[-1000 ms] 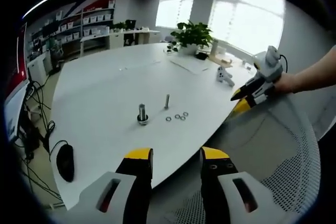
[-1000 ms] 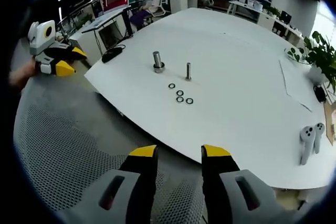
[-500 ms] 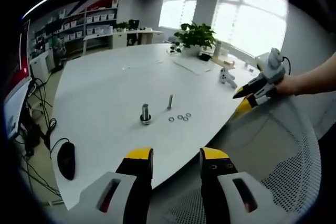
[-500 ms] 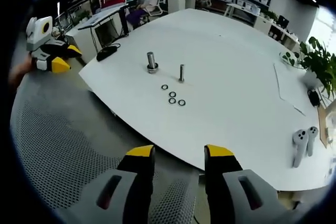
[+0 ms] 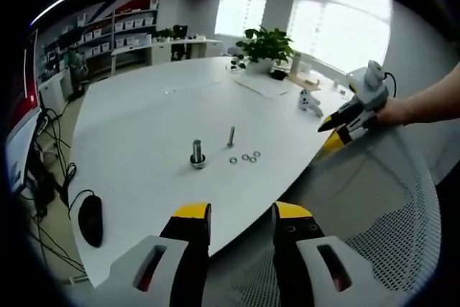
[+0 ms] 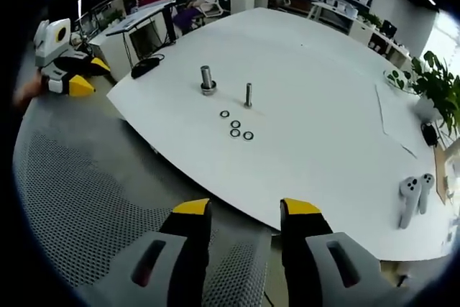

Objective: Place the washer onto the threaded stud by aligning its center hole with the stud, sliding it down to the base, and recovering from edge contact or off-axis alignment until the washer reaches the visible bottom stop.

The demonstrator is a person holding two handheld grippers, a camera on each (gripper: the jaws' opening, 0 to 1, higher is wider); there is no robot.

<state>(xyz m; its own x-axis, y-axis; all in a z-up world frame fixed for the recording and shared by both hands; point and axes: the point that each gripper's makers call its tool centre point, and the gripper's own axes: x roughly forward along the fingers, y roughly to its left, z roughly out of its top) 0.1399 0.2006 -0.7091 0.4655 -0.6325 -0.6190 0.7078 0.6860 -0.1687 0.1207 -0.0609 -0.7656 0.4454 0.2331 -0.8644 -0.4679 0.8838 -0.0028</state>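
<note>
**Both claws off the worktop edge, washers untouched**

Since a second ago little has changed: both views have drifted slightly, and the hardware lies where it lay. Left claw (image 5: 231,215) hangs beyond the near edge of the white worktop (image 5: 144,113), jaws parted, nothing between them. Right claw (image 6: 245,212) likewise parted and empty, over the grey mesh chair back (image 6: 79,199); it also shows in the left gripper view (image 5: 338,131), held by a hand (image 5: 392,111). Mid-worktop: a slim threaded stud (image 6: 248,95) stands upright, a thicker stud (image 6: 208,80) on a base beside it. Three washers (image 6: 235,125) lie flat in a loose cluster just beside the slim stud, apart from it. Potted plant (image 5: 264,49) at the far edge; two white controllers (image 6: 411,199); a black mouse (image 5: 90,222) near the left corner.
</note>
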